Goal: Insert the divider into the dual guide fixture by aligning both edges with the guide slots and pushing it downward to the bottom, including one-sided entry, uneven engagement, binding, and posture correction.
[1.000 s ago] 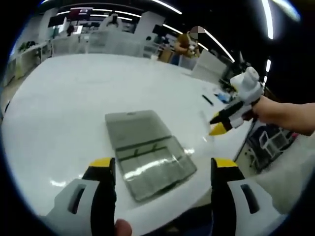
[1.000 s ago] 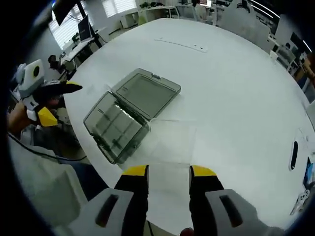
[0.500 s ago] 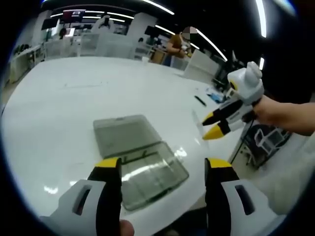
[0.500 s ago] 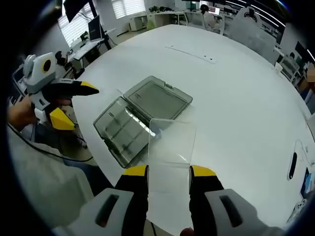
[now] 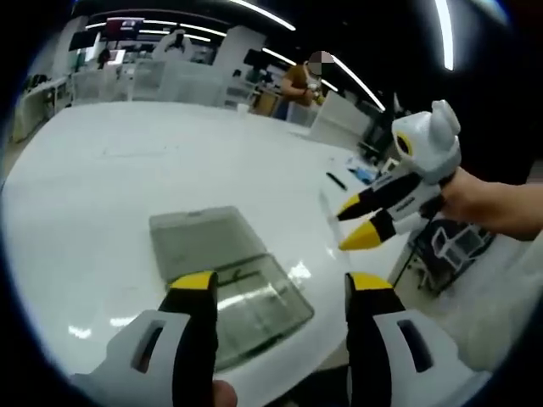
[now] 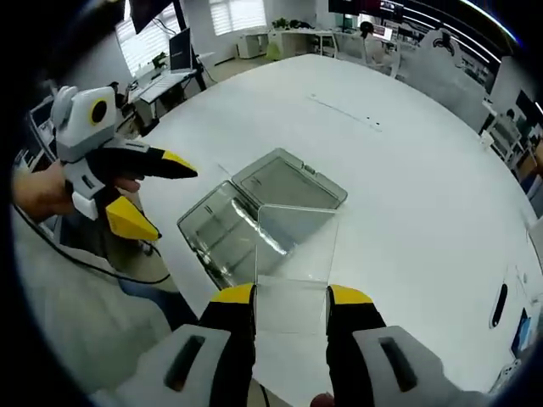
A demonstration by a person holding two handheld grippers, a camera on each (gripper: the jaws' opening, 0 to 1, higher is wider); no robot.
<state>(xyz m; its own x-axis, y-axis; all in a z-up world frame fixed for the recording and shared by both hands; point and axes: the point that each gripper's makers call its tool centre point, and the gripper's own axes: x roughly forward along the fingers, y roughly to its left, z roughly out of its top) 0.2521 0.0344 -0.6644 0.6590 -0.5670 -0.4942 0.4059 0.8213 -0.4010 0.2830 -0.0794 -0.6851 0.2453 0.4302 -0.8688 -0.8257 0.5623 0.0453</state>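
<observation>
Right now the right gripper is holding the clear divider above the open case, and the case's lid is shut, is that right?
Not quite. The right gripper does hold the clear divider above the case, but the right gripper view shows its lid folded open, lying flat on the table.

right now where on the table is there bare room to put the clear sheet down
Bare white table stretches beyond the open clear case, out to the dark pen near the far edge. It is crowded at the near edge: the case lies there, with the left gripper hovering beside it and the divider above it.
</observation>
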